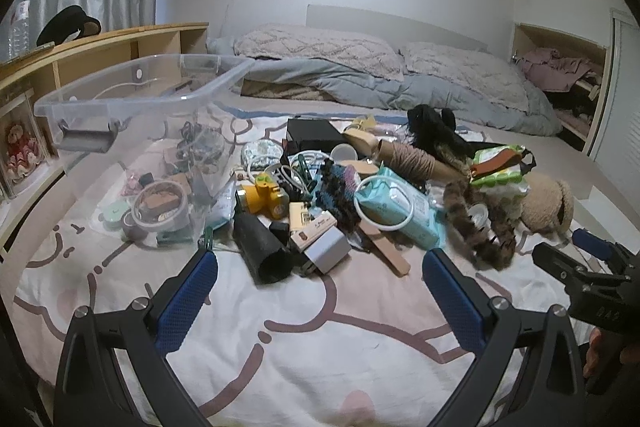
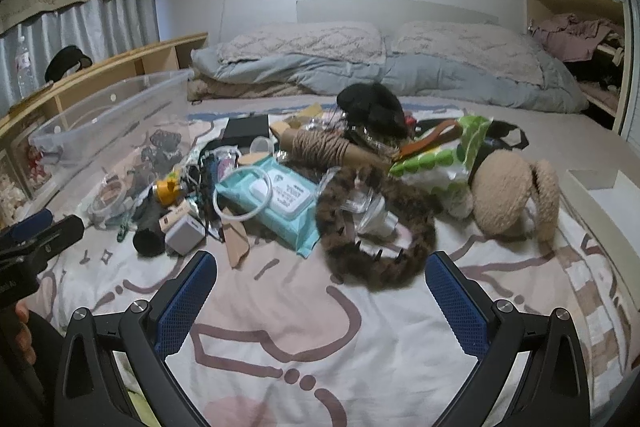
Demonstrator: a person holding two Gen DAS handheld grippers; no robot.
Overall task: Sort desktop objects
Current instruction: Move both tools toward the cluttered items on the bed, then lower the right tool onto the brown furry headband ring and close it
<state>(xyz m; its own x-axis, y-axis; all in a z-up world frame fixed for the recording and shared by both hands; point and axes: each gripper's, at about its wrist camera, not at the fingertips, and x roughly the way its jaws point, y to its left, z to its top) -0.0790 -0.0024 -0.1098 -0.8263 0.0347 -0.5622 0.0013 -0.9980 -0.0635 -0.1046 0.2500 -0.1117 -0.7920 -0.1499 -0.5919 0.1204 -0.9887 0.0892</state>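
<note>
Both the left gripper (image 1: 320, 275) and the right gripper (image 2: 320, 275) are wide open and empty above the bed (image 1: 304, 339). The near furry headband (image 2: 372, 227) looks light and soft with spiky teeth; its curved band seems the best place to pinch.

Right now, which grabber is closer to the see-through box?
Left. The left gripper hangs open just right of the clear box. The right gripper is open farther right, facing the furry brown tail.

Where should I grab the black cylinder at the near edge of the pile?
Take the black cylinder across its round body near the open end facing you, left gripper coming from the front, jaws either side. That end sticks out onto bare bedspread; a white box crowds its right.
</note>
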